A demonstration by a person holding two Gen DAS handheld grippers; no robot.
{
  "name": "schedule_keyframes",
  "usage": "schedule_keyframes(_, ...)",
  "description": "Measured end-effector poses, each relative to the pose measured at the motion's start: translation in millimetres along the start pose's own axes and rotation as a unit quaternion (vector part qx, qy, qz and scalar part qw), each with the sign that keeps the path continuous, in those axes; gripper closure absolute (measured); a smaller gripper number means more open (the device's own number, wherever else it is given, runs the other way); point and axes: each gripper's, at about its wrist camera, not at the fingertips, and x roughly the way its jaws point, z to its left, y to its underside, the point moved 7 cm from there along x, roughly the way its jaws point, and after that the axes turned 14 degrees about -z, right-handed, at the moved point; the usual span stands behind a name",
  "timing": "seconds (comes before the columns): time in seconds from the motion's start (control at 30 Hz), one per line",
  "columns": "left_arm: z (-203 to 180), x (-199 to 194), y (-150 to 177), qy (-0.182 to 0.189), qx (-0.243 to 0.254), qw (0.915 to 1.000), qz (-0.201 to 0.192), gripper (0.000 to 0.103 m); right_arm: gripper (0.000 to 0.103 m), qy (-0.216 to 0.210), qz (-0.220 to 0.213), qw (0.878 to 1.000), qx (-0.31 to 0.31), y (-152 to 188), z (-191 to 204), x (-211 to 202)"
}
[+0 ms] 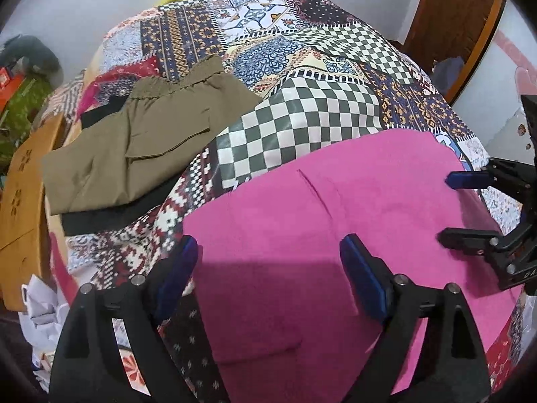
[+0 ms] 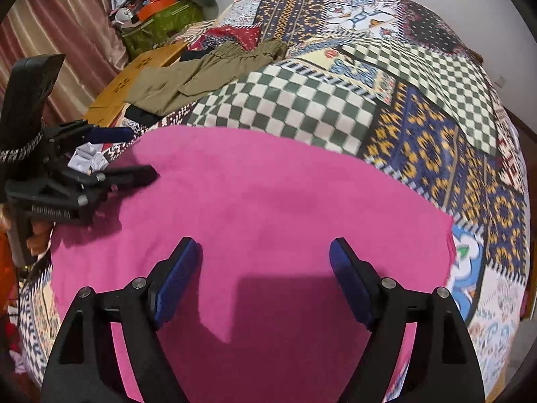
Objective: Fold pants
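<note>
Both the left gripper (image 1: 268, 262) and right gripper (image 2: 265, 262) hover jaws spread over folded pink pants (image 1: 335, 208); olive pants (image 1: 134, 141) lie upper left.

Matt pink cloth pants (image 1: 335, 235); printed cotton-like bedsheet (image 1: 302, 107), slightly glossy.

A home bedroom: a bed under a patchwork bedspread (image 1: 312, 77), a curtain (image 2: 67, 27), and a wooden door (image 1: 459, 23).
</note>
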Motion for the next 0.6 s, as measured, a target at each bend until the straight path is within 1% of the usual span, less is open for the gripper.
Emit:
schedule_keyframes(0.1,0.3,-12.3,6.9,-0.016,0.009,0.9998,-0.008,0.015,0.024,0.003,-0.001,1.0,0.015,11.5,-3.1,-10.7)
schedule_keyframes(0.17,0.6,-19.7,11.4,-0.019,0.008,0.9997,-0.009,0.015,0.024,0.004,-0.002,1.0,0.023,18.2,-3.4,-18.2)
schedule_keyframes(0.3,1.0,-35.0,21.0,-0.023,0.004,0.9996,-0.013,0.015,0.024,0.02,-0.005,0.999,0.034,36.0,-6.8,-35.9)
schedule_keyframes(0.4,-0.1,-46.9,27.9,-0.034,0.008,0.9992,-0.017,0.015,0.024,0.031,-0.011,0.998,0.047,46.2,-10.7,-47.5)
schedule_keyframes(0.43,-0.8,-51.5,32.2,-0.037,0.011,0.9991,-0.017,0.015,0.024,0.041,-0.014,0.998,0.049,50.8,-12.8,-52.7)
schedule_keyframes(0.53,-3.1,-59.4,41.8,-0.043,0.017,0.9987,-0.02,0.011,0.024,0.049,-0.021,0.996,0.072,62.4,-19.0,-65.3)
schedule_keyframes(0.6,-4.6,-65.6,48.5,-0.046,0.018,0.9985,-0.023,0.011,0.024,0.052,-0.022,0.995,0.086,71.2,-23.0,-73.6)
